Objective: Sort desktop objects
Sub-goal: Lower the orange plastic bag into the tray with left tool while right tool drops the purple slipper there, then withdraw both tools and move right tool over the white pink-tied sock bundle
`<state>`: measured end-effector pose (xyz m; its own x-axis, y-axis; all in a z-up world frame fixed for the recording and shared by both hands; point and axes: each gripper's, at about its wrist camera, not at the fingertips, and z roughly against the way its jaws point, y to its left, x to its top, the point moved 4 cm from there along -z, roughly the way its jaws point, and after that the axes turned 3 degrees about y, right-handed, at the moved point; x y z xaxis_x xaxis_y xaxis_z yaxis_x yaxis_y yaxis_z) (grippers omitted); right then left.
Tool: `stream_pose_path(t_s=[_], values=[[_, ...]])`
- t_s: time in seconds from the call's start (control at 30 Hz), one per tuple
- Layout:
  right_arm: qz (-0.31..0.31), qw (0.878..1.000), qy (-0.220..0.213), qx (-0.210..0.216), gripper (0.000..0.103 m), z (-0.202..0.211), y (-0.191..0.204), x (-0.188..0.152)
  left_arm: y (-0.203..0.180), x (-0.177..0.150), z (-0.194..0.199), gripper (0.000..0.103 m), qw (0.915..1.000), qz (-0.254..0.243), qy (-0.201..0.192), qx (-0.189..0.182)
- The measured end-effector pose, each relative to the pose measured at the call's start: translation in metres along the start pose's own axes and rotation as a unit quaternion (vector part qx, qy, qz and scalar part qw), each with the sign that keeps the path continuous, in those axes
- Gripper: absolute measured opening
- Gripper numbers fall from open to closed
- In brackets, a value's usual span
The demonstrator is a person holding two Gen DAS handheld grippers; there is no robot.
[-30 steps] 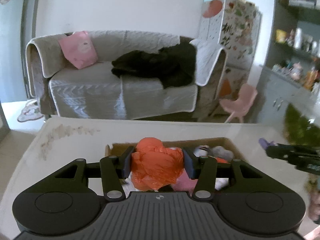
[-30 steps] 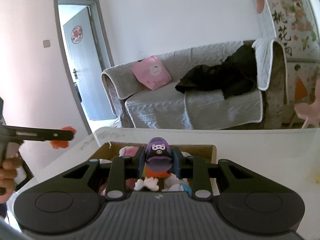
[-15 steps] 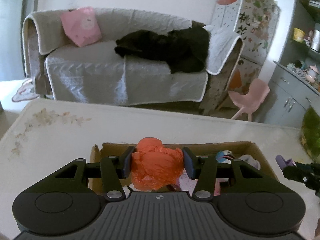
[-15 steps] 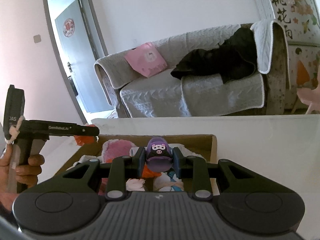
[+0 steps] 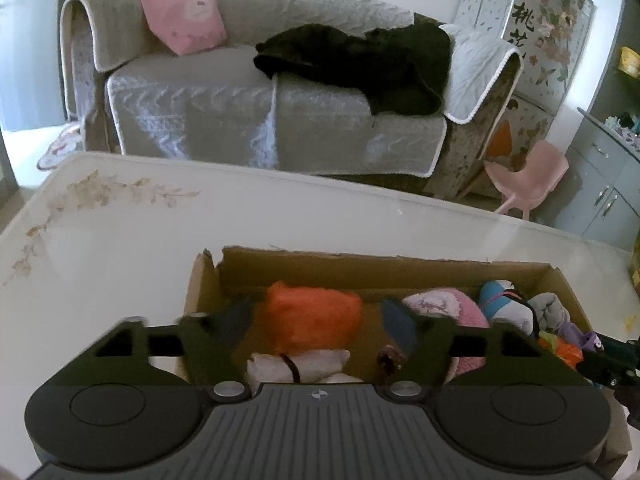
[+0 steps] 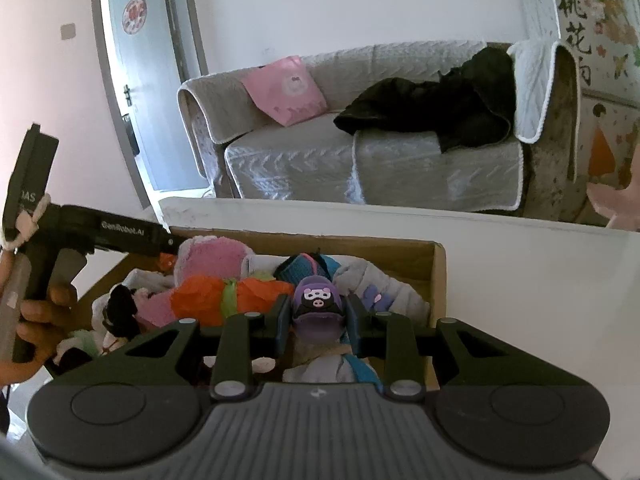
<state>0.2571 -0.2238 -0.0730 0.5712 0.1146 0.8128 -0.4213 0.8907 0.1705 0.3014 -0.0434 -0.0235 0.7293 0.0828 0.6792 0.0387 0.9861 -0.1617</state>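
Note:
A cardboard box stands on the white table and holds several soft items. My left gripper is open over the box's left part, its fingers blurred and spread apart. The orange crumpled bag is between them, free of both pads, above a white bundle. My right gripper is shut on a purple toy with a pig-like face, held over the right part of the box. The left gripper's body shows in the right wrist view, over the box's left side.
The box holds a pink plush, a blue and pink item, a grey cloth and an orange piece. A white table with a floral print surrounds the box. A grey sofa stands beyond the far edge.
My left gripper has opened and let go of the orange bag over the box. Both grippers have tilted down and moved closer over the box. The right still holds the purple toy.

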Motion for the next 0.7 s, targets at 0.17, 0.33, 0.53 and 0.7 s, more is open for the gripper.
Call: stream_pose_path(t_s=[0.17, 0.33, 0.53, 0.7], values=[[0.002, 1.000, 0.003, -0.003, 0.028, 0.000, 0.002, -0.001, -0.007, 0.002, 0.009, 0.088, 0.9998, -0.017, -0.011, 0.001], [0.015, 1.000, -0.003, -0.011, 0.029, 0.003, 0.006, 0.001, -0.015, 0.005, 0.022, 0.093, 0.9991, -0.035, -0.022, 0.006], [0.016, 1.000, -0.021, -0.005, 0.047, 0.014, 0.008, 0.007, -0.030, 0.004, 0.054, 0.103, 0.9965, -0.063, -0.050, 0.022], [0.022, 0.999, -0.038, -0.002, 0.055, 0.026, 0.012, 0.013, -0.039, -0.008, 0.086, 0.103, 0.9943, -0.074, -0.070, 0.028]])
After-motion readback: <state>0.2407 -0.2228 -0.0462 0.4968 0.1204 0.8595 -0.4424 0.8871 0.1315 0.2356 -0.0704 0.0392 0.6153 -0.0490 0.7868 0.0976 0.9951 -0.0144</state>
